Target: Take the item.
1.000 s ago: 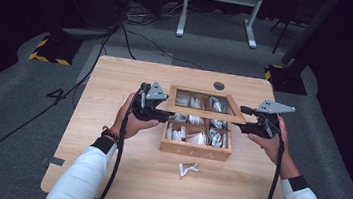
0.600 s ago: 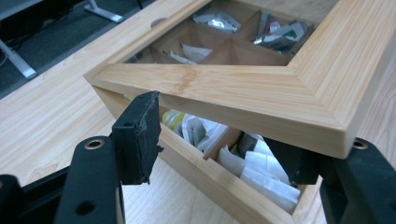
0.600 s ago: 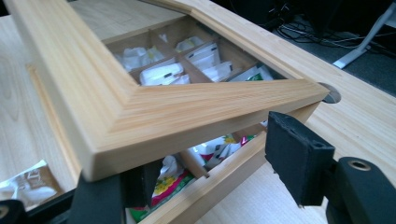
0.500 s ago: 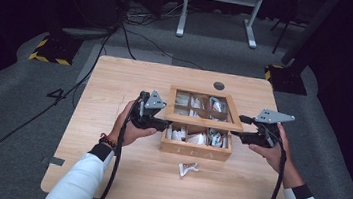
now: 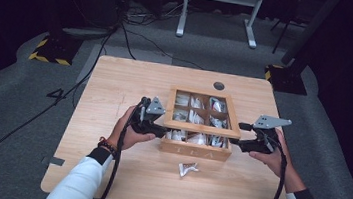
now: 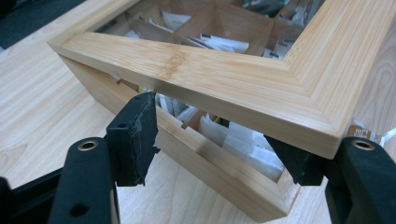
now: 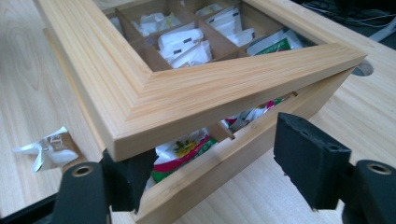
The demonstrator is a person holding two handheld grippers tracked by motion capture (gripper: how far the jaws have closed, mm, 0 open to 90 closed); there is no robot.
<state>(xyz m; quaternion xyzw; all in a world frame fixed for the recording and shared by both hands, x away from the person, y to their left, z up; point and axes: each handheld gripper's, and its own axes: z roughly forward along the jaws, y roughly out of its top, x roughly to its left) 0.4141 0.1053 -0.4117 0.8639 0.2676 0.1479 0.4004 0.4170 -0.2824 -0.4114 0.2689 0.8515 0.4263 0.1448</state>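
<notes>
A wooden tea box (image 5: 196, 151) with several compartments of tea bags stands mid-table. Its hinged, windowed lid (image 5: 202, 128) hangs a little ajar over it. My left gripper (image 5: 160, 130) is at the lid's front left corner, my right gripper (image 5: 240, 146) at its front right corner. In the left gripper view the lid's corner (image 6: 299, 112) lies above the spread jaws of the left gripper (image 6: 210, 135), which have just been opening; no pad presses on it. The right gripper (image 7: 215, 149) has one jaw tucked under the lid's corner (image 7: 154, 121) and the other clear of the box wall; its jaws have just been opening further.
A loose crumpled tea bag packet (image 5: 188, 169) lies on the table in front of the box, also in the right gripper view as a packet (image 7: 46, 148). A round cable hole (image 5: 219, 85) sits behind the box. Cables trail from both grippers towards the near table edge.
Both hands have sunk and come nearer the table's front edge, and the lid has come down with them towards the box.
</notes>
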